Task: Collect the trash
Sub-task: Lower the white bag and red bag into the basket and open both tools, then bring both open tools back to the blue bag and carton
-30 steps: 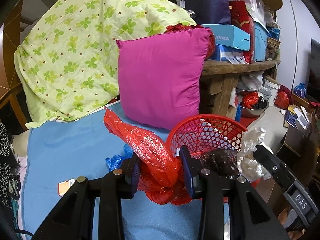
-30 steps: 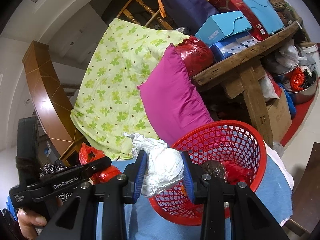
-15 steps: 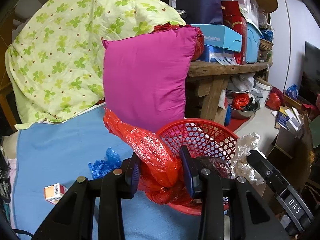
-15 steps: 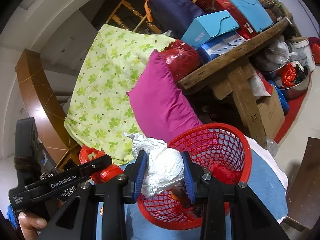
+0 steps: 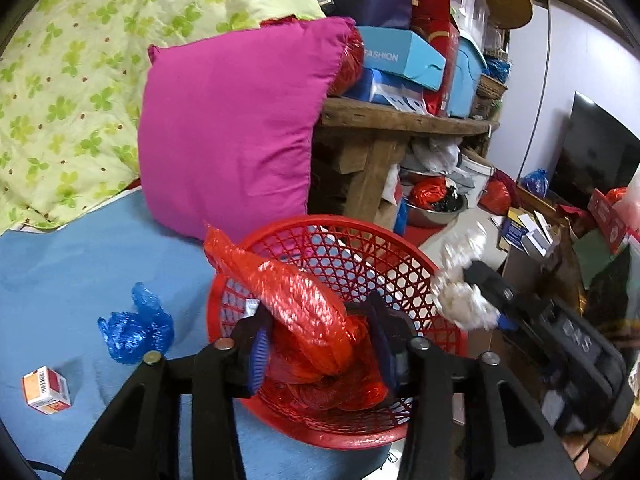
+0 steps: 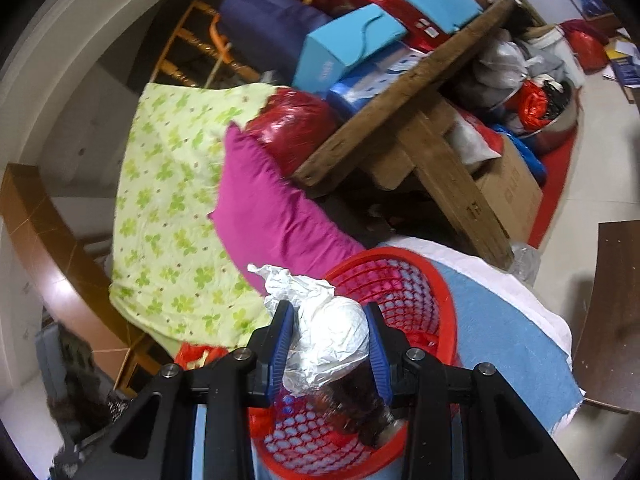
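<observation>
A red mesh basket (image 5: 360,256) stands on the blue cloth (image 5: 60,264). My left gripper (image 5: 320,344) holds a crumpled red plastic bag (image 5: 296,292) between its jaws, over the basket's near side. My right gripper (image 6: 330,344) is shut on a crumpled white plastic bag (image 6: 332,328) above the basket (image 6: 424,280), which holds a dark bottle (image 6: 356,408). The white bag and right gripper also show in the left wrist view (image 5: 464,300). A blue plastic bag (image 5: 136,328) and a small orange-and-white box (image 5: 46,390) lie on the cloth to the left.
A magenta pillow (image 5: 236,128) leans behind the basket, beside a green clover quilt (image 5: 68,80). A wooden table (image 5: 400,124) stacked with boxes stands to the right, with bags and a metal bowl (image 5: 436,208) beneath it. Cardboard boxes crowd the floor at right.
Both grippers have moved forward over the basket with their bags. The left jaws look a little wider around the red bag. The basket now sits directly below both.
</observation>
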Demonstrator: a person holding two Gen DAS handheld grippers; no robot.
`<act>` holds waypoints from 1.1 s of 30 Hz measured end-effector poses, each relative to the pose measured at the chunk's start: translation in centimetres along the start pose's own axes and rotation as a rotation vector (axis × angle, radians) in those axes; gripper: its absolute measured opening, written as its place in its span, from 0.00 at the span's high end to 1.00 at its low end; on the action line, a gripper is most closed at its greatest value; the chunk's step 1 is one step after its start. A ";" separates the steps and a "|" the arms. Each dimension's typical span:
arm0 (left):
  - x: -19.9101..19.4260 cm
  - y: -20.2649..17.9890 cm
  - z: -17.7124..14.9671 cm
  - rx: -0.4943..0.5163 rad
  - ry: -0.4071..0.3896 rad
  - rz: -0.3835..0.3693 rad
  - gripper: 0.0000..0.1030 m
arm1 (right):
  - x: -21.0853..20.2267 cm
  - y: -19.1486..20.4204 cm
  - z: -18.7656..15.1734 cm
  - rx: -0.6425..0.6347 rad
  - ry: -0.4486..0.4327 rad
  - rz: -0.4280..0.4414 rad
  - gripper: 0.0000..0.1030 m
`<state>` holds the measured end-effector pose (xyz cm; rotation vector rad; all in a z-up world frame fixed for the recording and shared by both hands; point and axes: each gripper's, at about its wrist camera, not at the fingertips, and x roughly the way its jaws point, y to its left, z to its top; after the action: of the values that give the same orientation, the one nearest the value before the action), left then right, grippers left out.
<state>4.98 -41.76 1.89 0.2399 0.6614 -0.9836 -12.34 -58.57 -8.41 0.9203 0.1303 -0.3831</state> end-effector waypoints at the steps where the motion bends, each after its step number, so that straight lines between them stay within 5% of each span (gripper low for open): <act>1: 0.1 0.0 -0.1 -0.003 -0.001 0.003 0.48 | 0.6 -0.2 0.2 0.012 0.007 -0.004 0.61; 4: 0.0 0.3 -0.2 0.000 -0.008 0.022 0.42 | 2.1 -0.5 0.3 0.034 0.032 -0.020 0.61; 7: -0.5 1.0 -0.5 -0.009 -0.011 0.039 0.42 | 3.0 -0.7 0.1 0.066 0.060 -0.017 0.40; 17: -4.1 5.0 -3.7 -0.033 -0.017 0.163 0.35 | 3.0 2.4 -1.5 -0.016 0.046 0.009 0.40; 27: -9.1 17.4 -10.3 -0.205 0.036 0.383 0.35 | 3.2 10.9 -6.3 -0.292 0.037 0.141 0.40; 33: -12.0 24.3 -14.0 -0.292 0.051 0.491 0.35 | 6.2 15.8 -11.8 -0.422 0.181 0.223 0.40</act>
<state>14.90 -13.56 -4.09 0.1583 0.7389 -0.4053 0.00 -42.26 -5.31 0.5427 0.2611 -0.0579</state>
